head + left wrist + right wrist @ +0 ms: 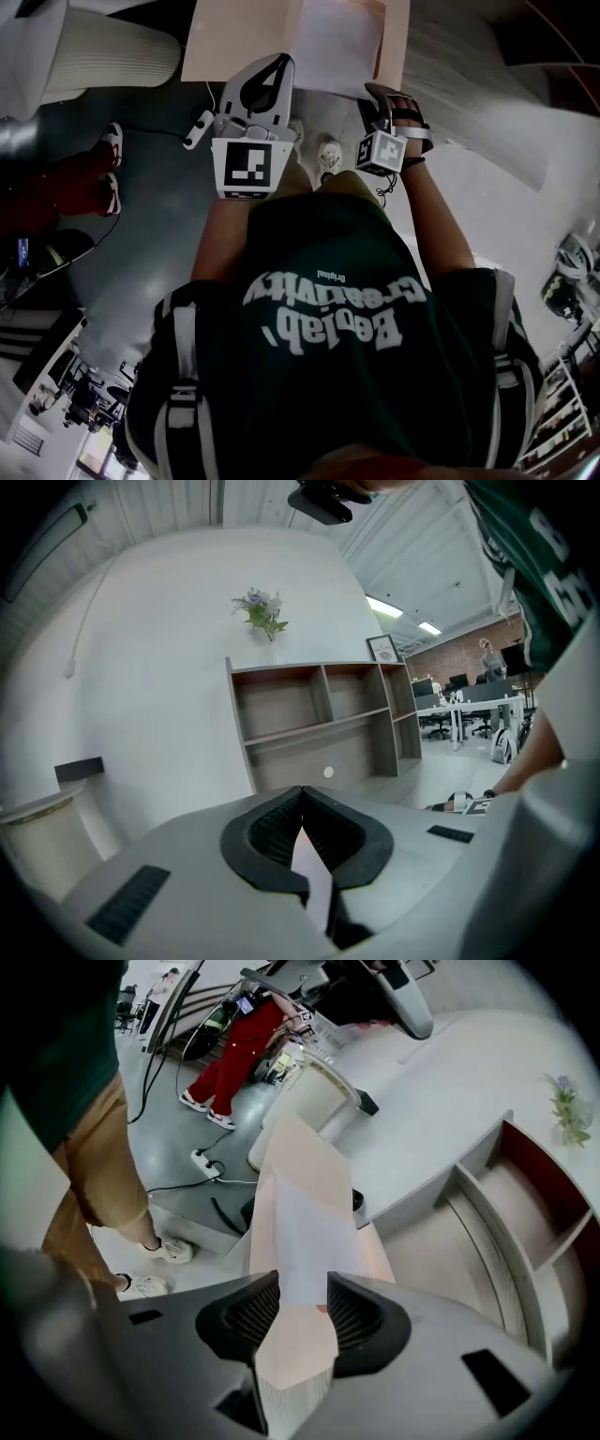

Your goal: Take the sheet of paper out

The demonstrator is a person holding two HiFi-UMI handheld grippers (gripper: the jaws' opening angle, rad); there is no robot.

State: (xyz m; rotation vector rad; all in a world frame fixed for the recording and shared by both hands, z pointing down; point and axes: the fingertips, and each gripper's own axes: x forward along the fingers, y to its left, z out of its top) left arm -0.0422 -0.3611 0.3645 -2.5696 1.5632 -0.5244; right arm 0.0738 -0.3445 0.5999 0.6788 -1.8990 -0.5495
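In the head view I hold up a peach folder with a white sheet of paper lying on its face. My left gripper is at the folder's lower edge. In the left gripper view that gripper is shut, and the folder's thin edge runs between its pads. My right gripper is at the folder's lower right corner. In its own view the right gripper stands wide open. The white sheet and the folder lie face-on in the gap, and no pad presses on them.
A grey shelf unit with a small vase of flowers on top stands against the white wall. A person in red trousers stands beyond a white cylinder. A power strip and cables lie on the floor by my shoes.
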